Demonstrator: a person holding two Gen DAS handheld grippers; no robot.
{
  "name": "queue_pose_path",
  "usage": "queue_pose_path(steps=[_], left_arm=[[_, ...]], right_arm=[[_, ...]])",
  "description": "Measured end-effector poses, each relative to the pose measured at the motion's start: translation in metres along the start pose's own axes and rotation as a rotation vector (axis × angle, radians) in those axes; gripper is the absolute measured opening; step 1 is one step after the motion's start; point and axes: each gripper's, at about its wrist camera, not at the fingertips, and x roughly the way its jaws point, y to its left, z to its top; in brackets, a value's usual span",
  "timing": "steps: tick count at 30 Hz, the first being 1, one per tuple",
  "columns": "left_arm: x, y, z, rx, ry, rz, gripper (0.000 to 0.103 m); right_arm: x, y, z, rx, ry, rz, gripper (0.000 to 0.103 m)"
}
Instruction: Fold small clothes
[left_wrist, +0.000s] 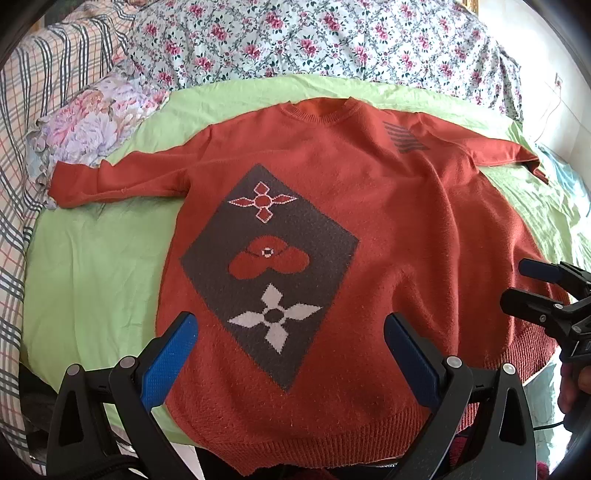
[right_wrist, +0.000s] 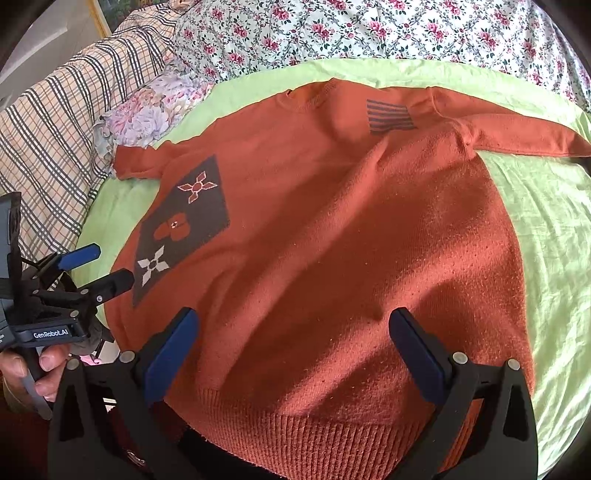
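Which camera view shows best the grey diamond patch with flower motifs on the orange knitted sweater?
The left wrist view: the grey diamond patch lies central, large and whole on the orange knitted sweater, all three motifs clear. In the right wrist view the patch is small, at the left side and foreshortened.

Two black plastic grippers, each with blue ribbed pads on the inner faces of the fingers. Left gripper (left_wrist: 290, 354): round silver screw heads at the finger pivots, triangular cut-outs in the arms, white "GenRobot.AI" lettering on the body seen from the right wrist view. Right gripper (right_wrist: 293, 354): same build, same silver screws.
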Motion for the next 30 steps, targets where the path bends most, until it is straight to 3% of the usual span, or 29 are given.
queue_pose_path(steps=[10,14,17,30], left_arm=[[0.006,-0.001,0.001,-0.006,0.007,-0.009,0.101],[0.013,-0.001,0.004,-0.011,0.030,-0.025,0.101],[0.020,-0.001,0.006,-0.009,0.018,-0.027,0.101],[0.048,-0.011,0.032,0.001,0.041,-0.052,0.101]], right_arm=[[-0.002,-0.004,0.002,0.058,-0.050,0.083,0.103],[0.002,-0.006,0.004,0.021,0.007,-0.006,0.103],[0.003,-0.012,0.004,0.038,0.008,-0.001,0.103],[0.001,-0.064,0.014,0.160,-0.111,0.047,0.103]])
